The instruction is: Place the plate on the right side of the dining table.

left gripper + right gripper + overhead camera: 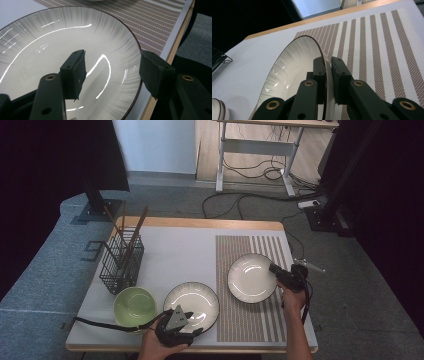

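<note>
The left gripper (pixel 176 327) hangs over the near rim of the near plate (pixel 192 301), its jaws spread wide and clasping nothing; in the left gripper view one pad (pixel 75 72) stands above the plate's well (pixel 50 55) and the other (pixel 153 72) outside the rim. This plate lies on the white table (pixel 175 255), just left of the striped placemat (pixel 250 330), which serves as landmark. Left of the placemat stand a green bowl (pixel 134 306), touching the near plate's rim, and, farther back, a black wire basket (pixel 121 262) holding chopsticks (pixel 137 227). On the placemat lies the far plate (pixel 250 277). The right gripper (pixel 276 270) is clenched on its right rim, pads pinching the edge (pixel 327 75). No brand, label or writing is readable anywhere.
</note>
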Demonstrator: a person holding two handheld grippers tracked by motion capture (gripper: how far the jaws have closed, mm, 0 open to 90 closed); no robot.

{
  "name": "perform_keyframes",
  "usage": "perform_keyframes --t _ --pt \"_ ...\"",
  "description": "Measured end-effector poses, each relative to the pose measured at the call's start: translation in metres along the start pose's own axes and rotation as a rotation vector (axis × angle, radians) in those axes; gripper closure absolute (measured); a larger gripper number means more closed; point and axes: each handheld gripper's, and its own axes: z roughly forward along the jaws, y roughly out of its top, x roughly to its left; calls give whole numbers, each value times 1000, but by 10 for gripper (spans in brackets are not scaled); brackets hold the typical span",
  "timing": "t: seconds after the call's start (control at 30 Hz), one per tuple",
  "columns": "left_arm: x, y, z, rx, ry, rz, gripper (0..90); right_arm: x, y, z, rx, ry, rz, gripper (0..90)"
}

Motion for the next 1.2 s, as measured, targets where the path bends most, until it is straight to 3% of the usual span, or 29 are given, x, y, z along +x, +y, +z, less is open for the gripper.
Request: perform_keyframes --t 0.63,0.97,1.2 --pt "0 0 0 0 -3 -2 384 -10 -5 8 26 -11 26 832" --pt "0 0 1 -2 -3 -3 386 -13 -6 11 52 -40 -8 839" --pt "0 -1 1 -3 -3 -3 387 -19 -7 14 76 -47 6 837"
